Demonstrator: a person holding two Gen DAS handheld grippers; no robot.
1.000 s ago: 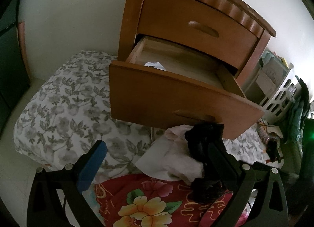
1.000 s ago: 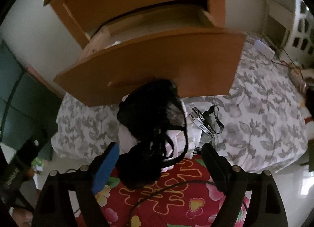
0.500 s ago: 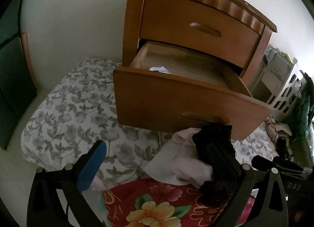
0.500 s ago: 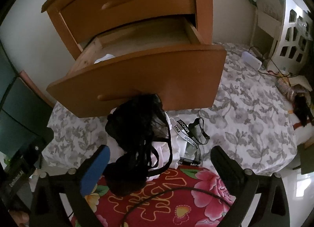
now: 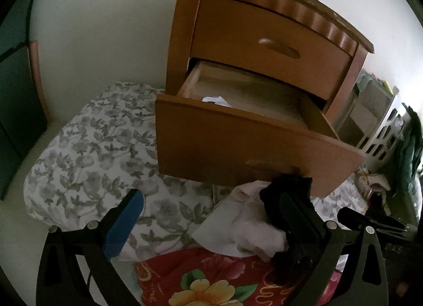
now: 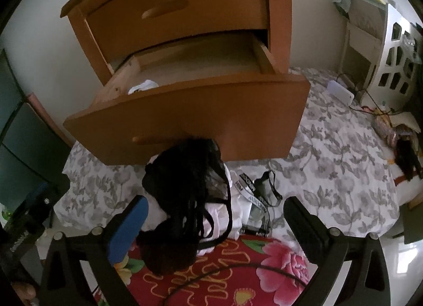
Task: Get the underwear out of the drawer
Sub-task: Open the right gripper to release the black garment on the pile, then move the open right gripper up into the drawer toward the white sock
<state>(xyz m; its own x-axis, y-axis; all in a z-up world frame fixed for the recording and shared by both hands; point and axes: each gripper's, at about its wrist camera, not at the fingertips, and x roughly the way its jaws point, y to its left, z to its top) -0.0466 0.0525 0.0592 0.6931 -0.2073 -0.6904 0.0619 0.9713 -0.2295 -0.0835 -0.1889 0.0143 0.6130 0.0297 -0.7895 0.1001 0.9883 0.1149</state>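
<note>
The right gripper (image 6: pixel 214 224) is standing wide, its jaws having just been opening, with nothing pressed between its pads; the black lace underwear (image 6: pixel 185 200) is lying heaped between the spread fingers, nearer the blue pad at 9 o'clock, and whether it touches that pad cannot be told. The left gripper (image 5: pixel 211 224) is also standing wide and gripping nothing; in its view the same black garment (image 5: pixel 288 197) is showing behind the dark finger at 3 o'clock. The black underwear is resting out of the drawer, on pale pink and white clothes (image 6: pixel 219 216), which are lying partly on a red flowered cloth (image 6: pixel 238 274) at 6 o'clock. At 3 o'clock of the pile a dark piece with a lettered waistband (image 6: pixel 251 192) is lying on the grey leaf-print bedding (image 6: pixel 330 160). At 12 o'clock the lower drawer (image 6: pixel 190 118) of the wooden nightstand (image 6: pixel 171 2) is hanging pulled out above the pile, with a white item (image 6: pixel 144 86) sitting in its left front corner. A white lattice basket (image 6: pixel 396 63) is standing at 2 o'clock.
</note>
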